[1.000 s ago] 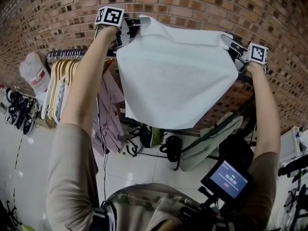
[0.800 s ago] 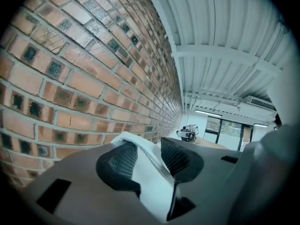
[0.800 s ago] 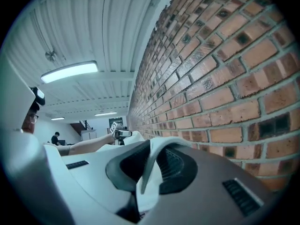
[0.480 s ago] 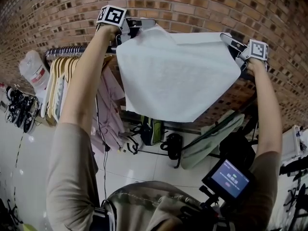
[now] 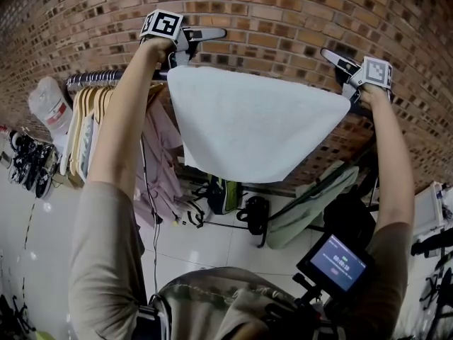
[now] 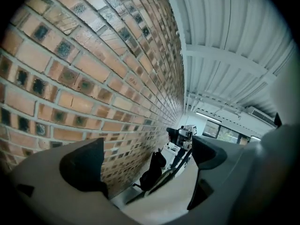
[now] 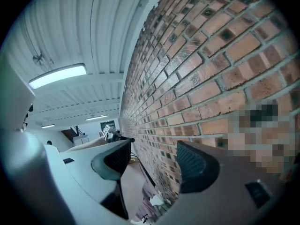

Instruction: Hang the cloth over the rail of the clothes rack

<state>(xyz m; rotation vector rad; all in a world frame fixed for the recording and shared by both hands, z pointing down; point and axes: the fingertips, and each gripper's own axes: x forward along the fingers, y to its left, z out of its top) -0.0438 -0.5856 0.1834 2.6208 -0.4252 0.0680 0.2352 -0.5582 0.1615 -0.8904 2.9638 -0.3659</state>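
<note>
Cloth (image 5: 258,122) over rail (image 5: 92,78), beneath opening, empty left claw (image 5: 204,40) and right claw (image 5: 334,64)

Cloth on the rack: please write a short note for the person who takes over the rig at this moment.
Left gripper: jaws opening, nothing between them.
Right gripper: the same.
Cloth: draped over the rail, beside the hangers.
Done: the hanging, it seems.
To do: probably only to lower both grippers and check that the cloth sits well.
</note>
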